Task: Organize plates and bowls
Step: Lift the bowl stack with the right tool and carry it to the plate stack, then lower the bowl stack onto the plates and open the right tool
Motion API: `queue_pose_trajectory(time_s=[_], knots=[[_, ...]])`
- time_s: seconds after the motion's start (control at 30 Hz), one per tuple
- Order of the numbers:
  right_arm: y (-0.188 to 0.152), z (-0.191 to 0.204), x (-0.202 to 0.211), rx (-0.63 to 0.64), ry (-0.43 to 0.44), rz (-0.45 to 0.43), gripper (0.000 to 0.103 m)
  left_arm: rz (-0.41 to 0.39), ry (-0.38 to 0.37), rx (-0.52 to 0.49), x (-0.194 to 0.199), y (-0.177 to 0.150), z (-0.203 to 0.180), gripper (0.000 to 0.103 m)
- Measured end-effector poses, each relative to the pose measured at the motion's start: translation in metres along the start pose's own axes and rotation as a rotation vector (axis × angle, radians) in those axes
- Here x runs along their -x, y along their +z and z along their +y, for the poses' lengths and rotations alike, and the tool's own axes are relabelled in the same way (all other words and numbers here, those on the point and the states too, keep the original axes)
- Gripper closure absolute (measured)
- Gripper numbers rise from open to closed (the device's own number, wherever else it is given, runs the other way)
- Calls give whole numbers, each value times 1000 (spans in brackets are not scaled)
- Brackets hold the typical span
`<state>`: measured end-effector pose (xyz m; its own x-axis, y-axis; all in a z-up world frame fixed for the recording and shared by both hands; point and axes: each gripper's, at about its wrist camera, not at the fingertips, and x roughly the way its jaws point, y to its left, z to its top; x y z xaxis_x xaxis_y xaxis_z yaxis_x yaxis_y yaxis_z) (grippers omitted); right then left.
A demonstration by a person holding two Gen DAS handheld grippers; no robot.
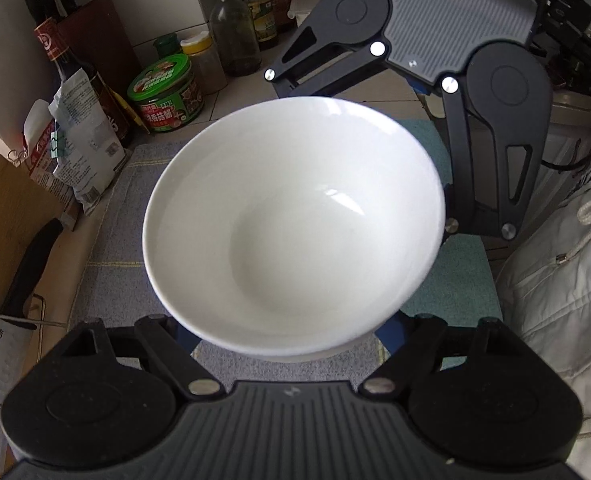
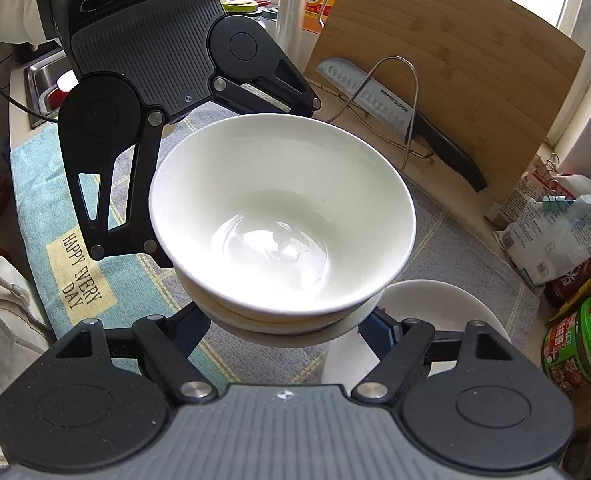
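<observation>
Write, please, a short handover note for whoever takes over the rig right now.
Left gripper: jaws closed low on the bowls from one side.
Right gripper: jaws closed on them from the opposite side.
Things: two nested bowls, seemingly held just above the mat; a white dish lies on the mat beside them.
Done: bowls nested and gripped.
Left: set them down, perhaps on the dish, then release.
</observation>
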<state>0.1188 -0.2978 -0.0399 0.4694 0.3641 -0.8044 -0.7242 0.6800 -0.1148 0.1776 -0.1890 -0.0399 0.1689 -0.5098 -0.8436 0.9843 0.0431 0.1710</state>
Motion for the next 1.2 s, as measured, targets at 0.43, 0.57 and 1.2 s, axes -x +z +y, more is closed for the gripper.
queue_pose_trajectory(time_s=[0.43, 0.57, 1.2], knots=[[-49, -66, 17, -31, -68, 41, 19, -15, 8, -48, -58, 67, 4, 19], [-62, -79, 10, -55, -64, 52, 19, 2, -3, -57, -74, 74, 6, 19], [-75, -95, -3, -87, -41, 67, 19, 34, -43, -28, -98, 83, 24, 19]])
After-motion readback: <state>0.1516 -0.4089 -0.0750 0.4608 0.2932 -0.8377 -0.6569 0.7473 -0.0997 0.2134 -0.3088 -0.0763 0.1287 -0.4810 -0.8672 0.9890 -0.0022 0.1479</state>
